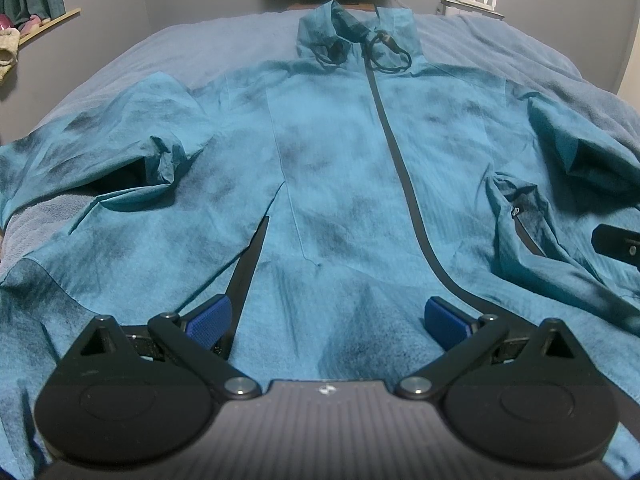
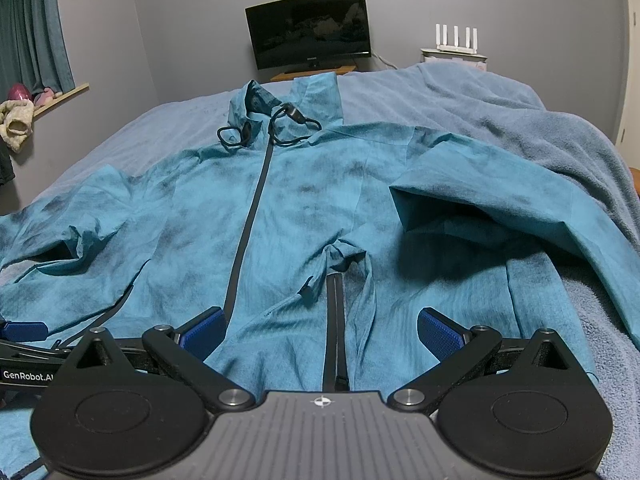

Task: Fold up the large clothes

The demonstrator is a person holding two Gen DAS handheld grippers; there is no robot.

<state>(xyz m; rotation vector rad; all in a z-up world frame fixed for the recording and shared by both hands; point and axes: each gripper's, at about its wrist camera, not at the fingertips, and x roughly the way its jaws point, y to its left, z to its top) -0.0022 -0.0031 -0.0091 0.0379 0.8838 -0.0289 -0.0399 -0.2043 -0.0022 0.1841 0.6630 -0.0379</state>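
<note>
— What do your fingers have right now?

— Nothing. My left gripper (image 1: 327, 320) is spread wide, its blue pads (image 1: 210, 318) well apart, hanging just above the hem of the teal jacket (image 1: 340, 168). My right gripper (image 2: 322, 330) is spread the same way, low over the hem on the other side of the front zipper (image 2: 250, 216), empty too.

— Can each one see the other?

— Partly. From the right wrist a blue pad and black arm of my left gripper show at the left edge. From the left wrist a black part of the right one pokes in at the right edge.

— And how does the jacket lie?

— Front up on the blue-grey bedspread (image 2: 480, 96), zipped, hem nearest me, collar farthest. Just ahead of my right fingers a pocket zipper (image 2: 334, 320) runs straight away from me, with bunched cloth at its top. The left sleeve (image 1: 120, 132) is bent, its cuff crumpled toward the body. The right sleeve (image 2: 520, 188) is folded across the bedspread. A black drawcord (image 2: 276, 128) loops at the collar.

— Beyond the bed?

— A dark monitor (image 2: 310, 28) against the grey wall, a white router (image 2: 456, 40) to its right, and teal curtains (image 2: 32, 28) at the left.
</note>
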